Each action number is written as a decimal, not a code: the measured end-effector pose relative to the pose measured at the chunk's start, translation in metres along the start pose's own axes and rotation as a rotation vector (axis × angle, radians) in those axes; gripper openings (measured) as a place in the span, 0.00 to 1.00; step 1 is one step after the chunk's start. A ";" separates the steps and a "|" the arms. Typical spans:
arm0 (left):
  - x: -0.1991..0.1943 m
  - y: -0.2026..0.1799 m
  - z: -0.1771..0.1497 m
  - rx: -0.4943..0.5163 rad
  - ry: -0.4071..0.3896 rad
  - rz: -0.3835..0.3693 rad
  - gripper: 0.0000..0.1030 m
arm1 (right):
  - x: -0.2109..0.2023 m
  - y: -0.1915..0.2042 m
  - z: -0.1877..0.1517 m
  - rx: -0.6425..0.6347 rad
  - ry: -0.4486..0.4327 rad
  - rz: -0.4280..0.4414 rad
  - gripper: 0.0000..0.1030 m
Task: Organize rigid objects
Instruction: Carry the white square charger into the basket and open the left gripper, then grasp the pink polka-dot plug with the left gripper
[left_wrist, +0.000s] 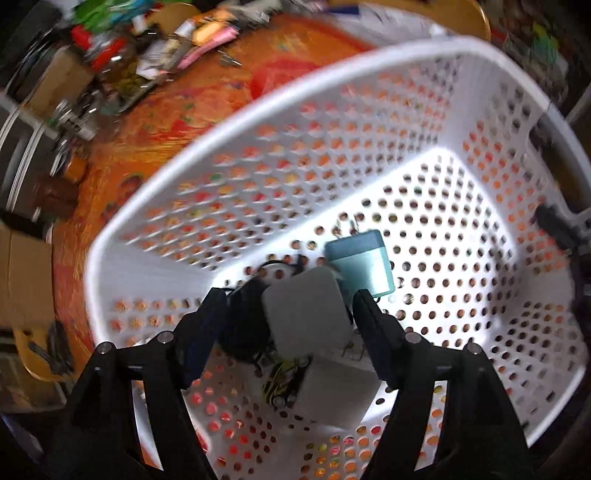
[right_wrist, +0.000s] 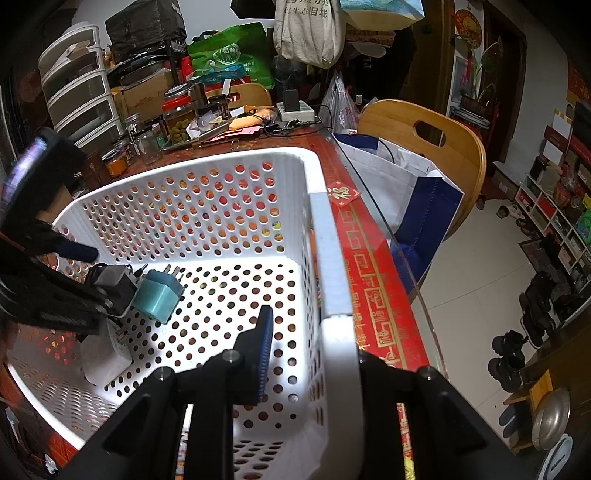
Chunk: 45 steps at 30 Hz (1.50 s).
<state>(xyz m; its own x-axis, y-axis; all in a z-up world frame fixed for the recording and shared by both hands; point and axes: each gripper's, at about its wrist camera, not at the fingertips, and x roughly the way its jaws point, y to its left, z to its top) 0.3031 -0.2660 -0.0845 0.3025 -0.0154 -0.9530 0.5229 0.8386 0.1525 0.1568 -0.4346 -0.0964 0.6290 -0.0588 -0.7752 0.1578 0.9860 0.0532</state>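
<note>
A white perforated basket (left_wrist: 332, 92) stands on the red-orange table; its rim also shows in the right wrist view (right_wrist: 332, 266). Inside it lie a teal plug adapter (left_wrist: 364, 262), a grey charger (left_wrist: 306, 310), a white charger block (left_wrist: 340, 387) and a black cabled part (left_wrist: 245, 321). My left gripper (left_wrist: 286, 314) reaches into the basket, its jaws on either side of the grey charger; it also shows in the right wrist view (right_wrist: 70, 295). The teal adapter (right_wrist: 159, 295) lies beside it. My right gripper (right_wrist: 314, 354) straddles the basket's right wall, shut on the rim.
Jars, boxes and papers crowd the far table (right_wrist: 177, 118). A plastic drawer unit (right_wrist: 77, 88) stands at the back left. A wooden chair (right_wrist: 436, 147) with a white and blue bag (right_wrist: 417, 192) stands right of the table. Shoes lie on the floor (right_wrist: 517, 343).
</note>
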 end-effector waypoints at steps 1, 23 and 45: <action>-0.016 0.012 -0.008 -0.038 -0.053 -0.027 0.67 | 0.000 -0.001 0.000 0.000 0.000 0.001 0.23; 0.074 0.275 -0.150 -0.660 -0.067 -0.011 0.62 | 0.002 -0.001 0.002 -0.015 0.001 0.001 0.23; 0.024 0.226 -0.154 -0.531 -0.374 0.373 0.31 | 0.000 0.001 0.000 -0.028 0.001 -0.040 0.23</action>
<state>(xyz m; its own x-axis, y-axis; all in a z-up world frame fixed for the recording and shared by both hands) 0.3063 0.0069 -0.1129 0.6848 0.2164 -0.6959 -0.0936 0.9731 0.2105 0.1571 -0.4332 -0.0967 0.6222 -0.0982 -0.7767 0.1617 0.9868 0.0047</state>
